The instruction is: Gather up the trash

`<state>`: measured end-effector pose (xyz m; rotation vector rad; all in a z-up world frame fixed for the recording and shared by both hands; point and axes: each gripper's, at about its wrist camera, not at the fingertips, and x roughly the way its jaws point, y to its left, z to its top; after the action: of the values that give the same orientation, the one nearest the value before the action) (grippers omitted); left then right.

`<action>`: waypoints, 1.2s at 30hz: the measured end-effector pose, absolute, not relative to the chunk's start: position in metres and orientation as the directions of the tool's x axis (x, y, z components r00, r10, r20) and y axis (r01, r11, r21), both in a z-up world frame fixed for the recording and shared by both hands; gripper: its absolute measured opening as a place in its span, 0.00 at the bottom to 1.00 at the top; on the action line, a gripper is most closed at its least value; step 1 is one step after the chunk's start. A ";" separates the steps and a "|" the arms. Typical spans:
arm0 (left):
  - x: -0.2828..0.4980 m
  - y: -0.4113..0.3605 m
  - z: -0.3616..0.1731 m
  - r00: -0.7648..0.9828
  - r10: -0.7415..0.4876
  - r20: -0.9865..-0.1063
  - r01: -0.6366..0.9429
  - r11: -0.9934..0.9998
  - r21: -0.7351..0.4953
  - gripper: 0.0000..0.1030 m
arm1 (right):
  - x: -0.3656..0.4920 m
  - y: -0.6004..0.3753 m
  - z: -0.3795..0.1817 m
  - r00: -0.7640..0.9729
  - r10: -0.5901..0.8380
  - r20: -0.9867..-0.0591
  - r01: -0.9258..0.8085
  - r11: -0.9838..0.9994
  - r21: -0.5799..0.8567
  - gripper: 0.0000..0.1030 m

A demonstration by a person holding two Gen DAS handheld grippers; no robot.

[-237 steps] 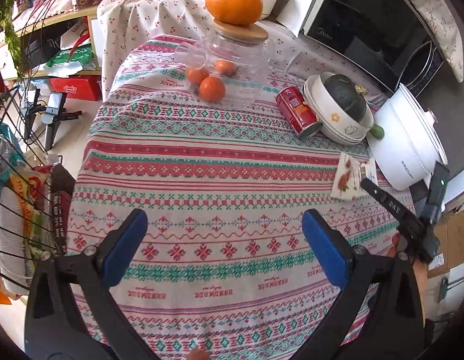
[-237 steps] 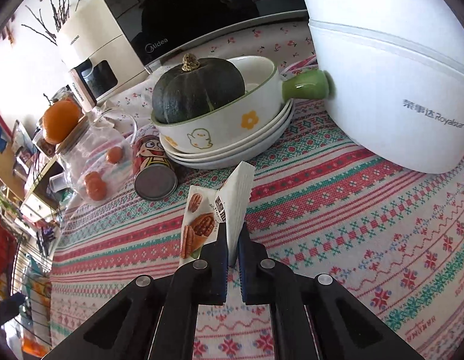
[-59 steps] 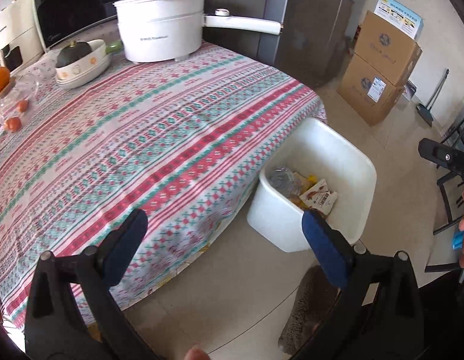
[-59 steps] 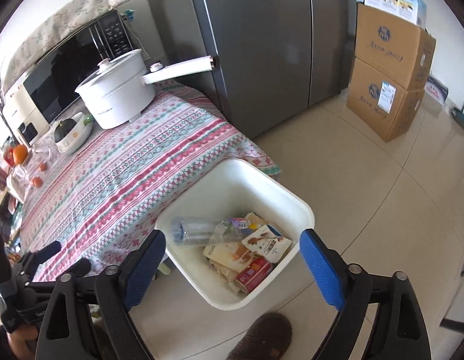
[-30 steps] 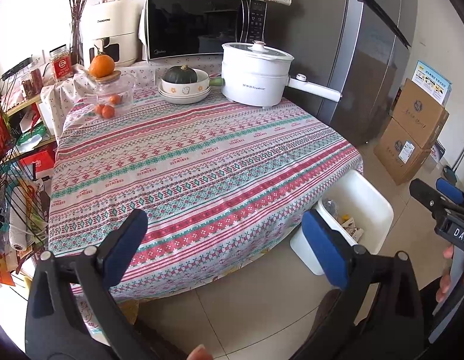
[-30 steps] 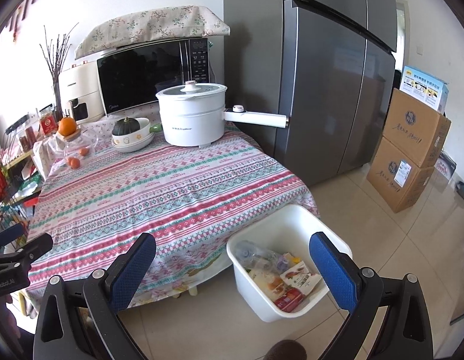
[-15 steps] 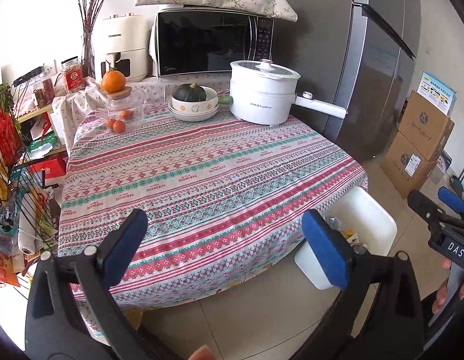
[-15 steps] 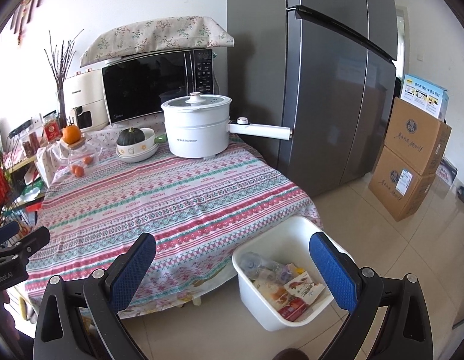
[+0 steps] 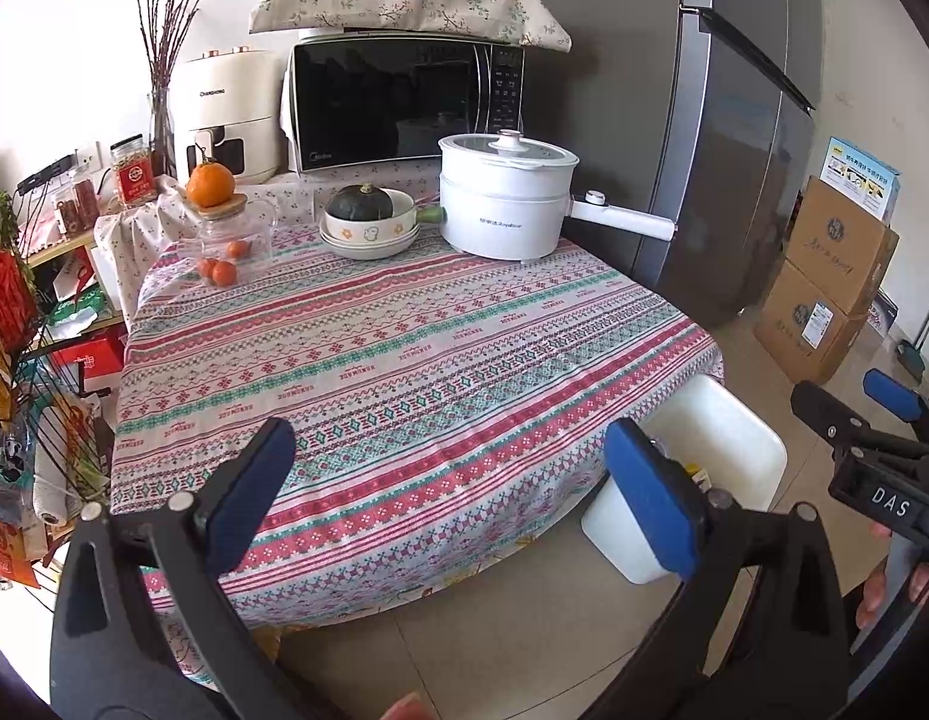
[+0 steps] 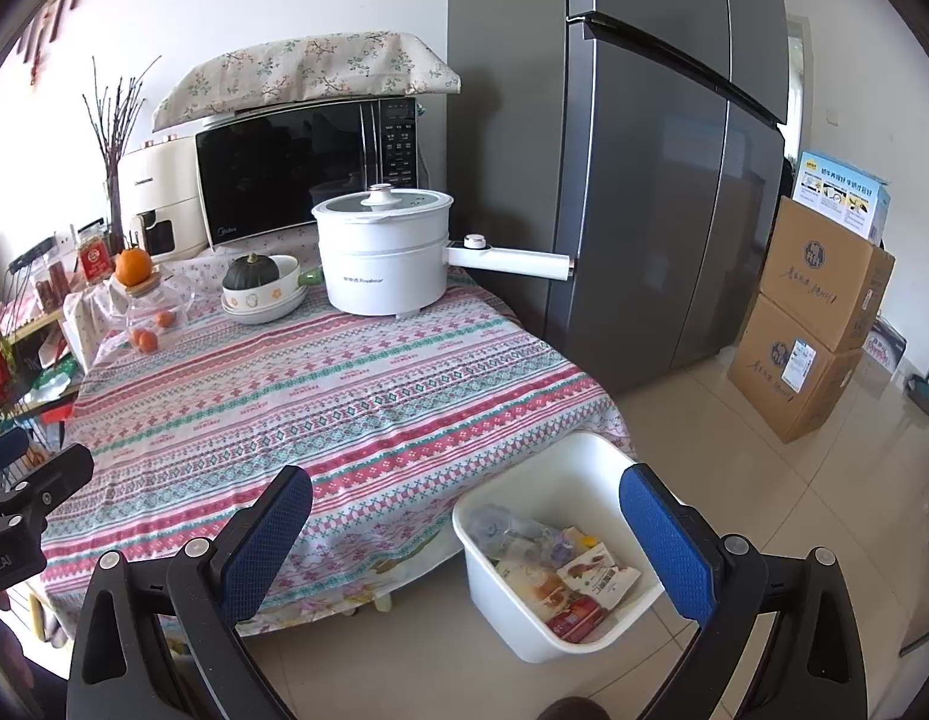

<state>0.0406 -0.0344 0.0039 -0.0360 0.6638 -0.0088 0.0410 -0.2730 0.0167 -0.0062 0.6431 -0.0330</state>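
A white bin (image 10: 560, 471) stands on the floor at the table's near right corner. It holds trash: a snack wrapper (image 10: 596, 576), a clear plastic bottle (image 10: 506, 531) and a red can (image 10: 575, 612). The bin also shows in the left wrist view (image 9: 722, 438). My left gripper (image 9: 452, 504) is open and empty, held back from the table edge. My right gripper (image 10: 470, 540) is open and empty, above and in front of the bin. The right gripper also shows at the right of the left wrist view (image 9: 872, 420).
The table has a patterned cloth (image 9: 404, 348). At its far side stand a white electric pot (image 9: 503, 204), a bowl with a green squash (image 9: 368, 219) and a glass jar with oranges (image 9: 224, 234). A microwave (image 9: 404, 102), fridge (image 10: 644, 150) and cardboard boxes (image 10: 812, 318) stand behind.
Both grippers have pulled back and up from the bin, so the whole table and room come into view. Earlier the right gripper held the snack wrapper; it now lies in the bin.
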 end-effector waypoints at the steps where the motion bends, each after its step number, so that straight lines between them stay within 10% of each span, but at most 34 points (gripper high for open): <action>1: 0.040 -0.035 0.004 0.787 -0.020 -0.616 -0.003 0.999 -0.037 0.99 | 0.041 -0.273 0.017 0.800 -0.034 -0.599 0.030 0.999 -0.016 1.00; 36: 0.037 -0.041 0.006 0.796 0.002 -0.605 -0.014 1.000 -0.015 0.99 | 0.041 -0.276 0.017 0.799 -0.038 -0.600 0.029 0.999 -0.026 1.00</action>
<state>0.0367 -0.0409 0.0058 -0.0192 0.6501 0.0084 0.0414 -0.2757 0.0165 -0.0154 0.6439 -0.0360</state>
